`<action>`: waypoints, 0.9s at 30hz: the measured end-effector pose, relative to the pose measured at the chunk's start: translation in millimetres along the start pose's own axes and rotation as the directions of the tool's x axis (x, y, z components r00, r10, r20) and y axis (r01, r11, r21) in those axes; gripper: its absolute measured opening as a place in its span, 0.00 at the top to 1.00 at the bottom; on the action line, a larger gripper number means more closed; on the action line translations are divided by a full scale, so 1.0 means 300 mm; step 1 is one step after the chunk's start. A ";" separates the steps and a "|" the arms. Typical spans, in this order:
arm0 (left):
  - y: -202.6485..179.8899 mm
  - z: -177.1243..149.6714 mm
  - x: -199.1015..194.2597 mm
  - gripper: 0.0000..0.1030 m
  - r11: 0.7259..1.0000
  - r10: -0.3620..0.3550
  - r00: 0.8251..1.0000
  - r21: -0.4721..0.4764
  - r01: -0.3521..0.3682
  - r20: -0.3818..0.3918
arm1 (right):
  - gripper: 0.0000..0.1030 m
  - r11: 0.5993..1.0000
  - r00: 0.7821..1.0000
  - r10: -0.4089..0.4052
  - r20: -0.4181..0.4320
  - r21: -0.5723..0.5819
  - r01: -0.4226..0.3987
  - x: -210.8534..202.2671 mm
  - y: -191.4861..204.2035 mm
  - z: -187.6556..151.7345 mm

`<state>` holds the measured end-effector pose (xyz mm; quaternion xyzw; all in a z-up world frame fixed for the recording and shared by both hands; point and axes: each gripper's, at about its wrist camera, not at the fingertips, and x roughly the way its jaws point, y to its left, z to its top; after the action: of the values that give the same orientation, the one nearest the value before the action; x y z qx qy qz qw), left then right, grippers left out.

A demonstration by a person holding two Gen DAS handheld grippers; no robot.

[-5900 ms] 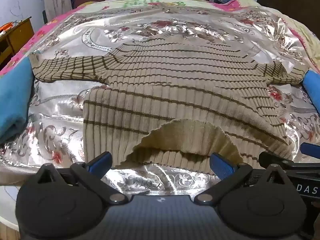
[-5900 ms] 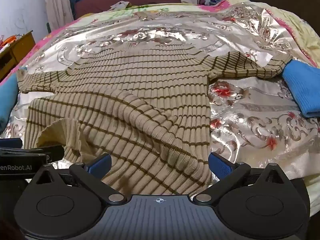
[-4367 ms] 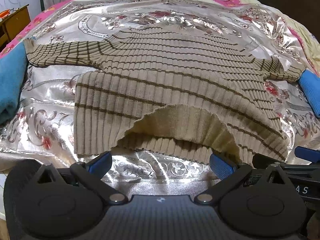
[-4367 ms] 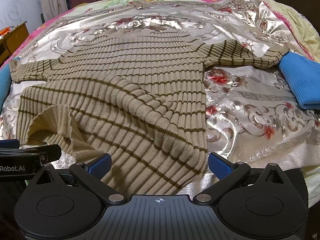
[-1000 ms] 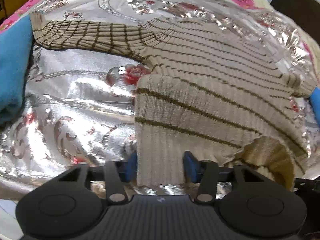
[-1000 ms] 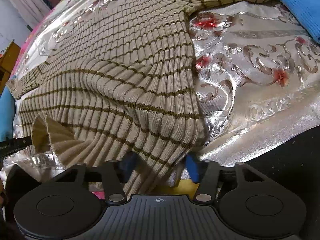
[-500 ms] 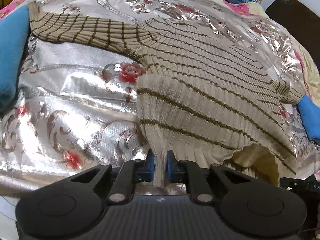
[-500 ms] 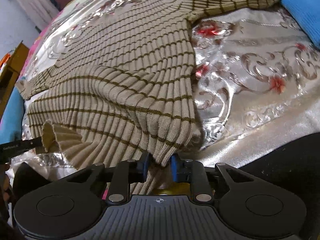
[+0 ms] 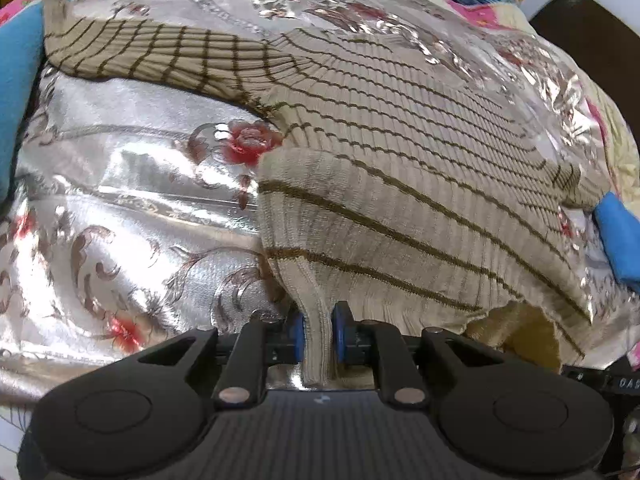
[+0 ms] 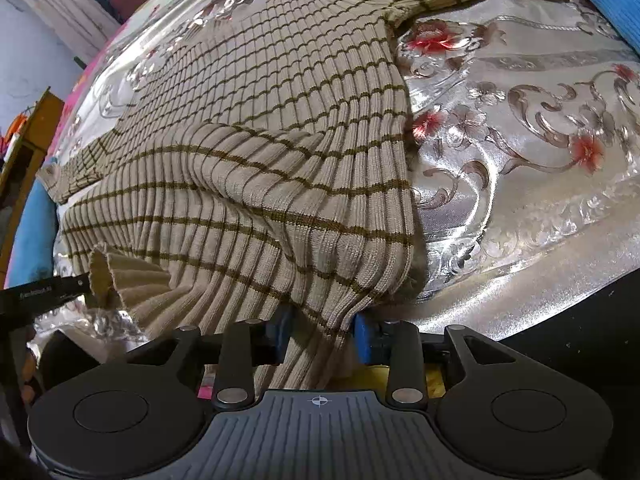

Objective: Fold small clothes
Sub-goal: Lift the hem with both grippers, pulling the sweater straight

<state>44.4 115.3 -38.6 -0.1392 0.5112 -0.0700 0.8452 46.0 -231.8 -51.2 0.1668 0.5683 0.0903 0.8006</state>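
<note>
Sweater (image 9: 400,168), beige ribbed knit with thin brown stripes, lies spread across the silver floral bedcover (image 9: 132,184), sleeves out toward blue cloth at both sides. At its near hem, the left gripper (image 9: 318,334) has its jaws pinched tight on the left corner, the fabric gathered into a narrow ridge between the blue pads. The right gripper (image 10: 322,334) has the right hem corner between its jaws, which are opening slightly though the bunched knit fills the gap. It looks soft, light and stretchy, so it should sag between the two holds; the hem corners seem the best places to grip.
</note>
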 end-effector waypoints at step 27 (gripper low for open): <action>0.038 -0.191 -0.243 0.88 0.999 -0.048 0.984 -0.011 0.047 -0.174 | 0.88 0.987 0.985 -0.053 -0.163 -0.160 0.027 -0.240 0.001 0.004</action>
<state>-40.4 135.9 -5.7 -0.1479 0.5798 -0.1002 0.7949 22.9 -255.8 12.7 0.0834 0.6278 0.1323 0.7625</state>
